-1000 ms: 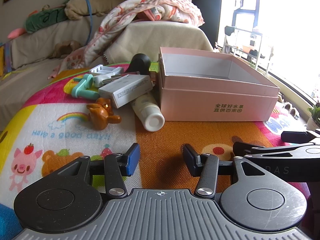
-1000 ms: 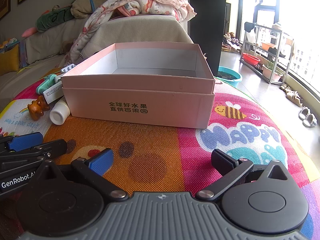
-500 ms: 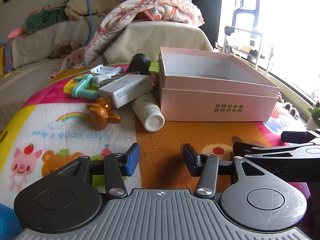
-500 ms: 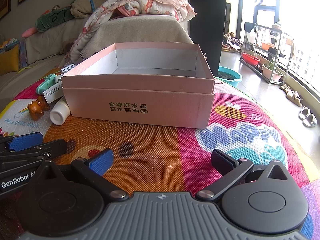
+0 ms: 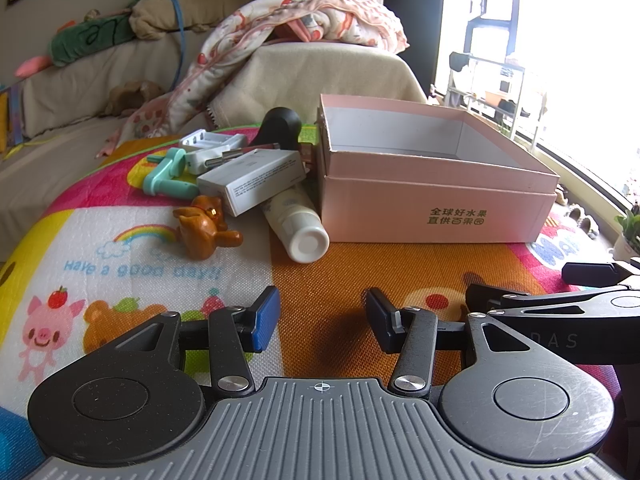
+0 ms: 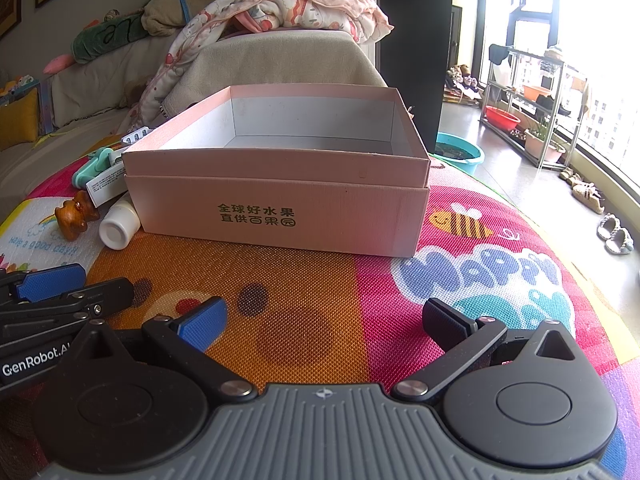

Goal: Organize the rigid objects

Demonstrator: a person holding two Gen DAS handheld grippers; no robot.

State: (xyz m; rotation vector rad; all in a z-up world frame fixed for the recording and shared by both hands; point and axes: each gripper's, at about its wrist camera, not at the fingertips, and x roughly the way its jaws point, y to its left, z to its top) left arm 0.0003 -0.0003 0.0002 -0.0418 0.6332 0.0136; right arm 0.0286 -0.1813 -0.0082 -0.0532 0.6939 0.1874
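Observation:
A pink cardboard box [image 5: 436,204] [image 6: 276,204] stands open and empty on the colourful play mat. Left of it lies a pile: a white bottle [image 5: 298,226] [image 6: 119,224], a brown bear figure [image 5: 204,227] [image 6: 74,214], a white carton [image 5: 252,180], a teal plastic piece [image 5: 168,178], a black rounded object [image 5: 280,126] and white plastic parts [image 5: 206,142]. My left gripper [image 5: 320,318] is open over the mat, short of the bottle, with nothing between its fingers. My right gripper [image 6: 322,320] is open wider, in front of the box, also holding nothing.
A sofa with a beige cover, a pink blanket [image 5: 304,20] and cushions stands behind the mat. To the right are bare floor, a teal basin [image 6: 460,154], a metal rack [image 6: 532,108] by the window and shoes [image 6: 616,234].

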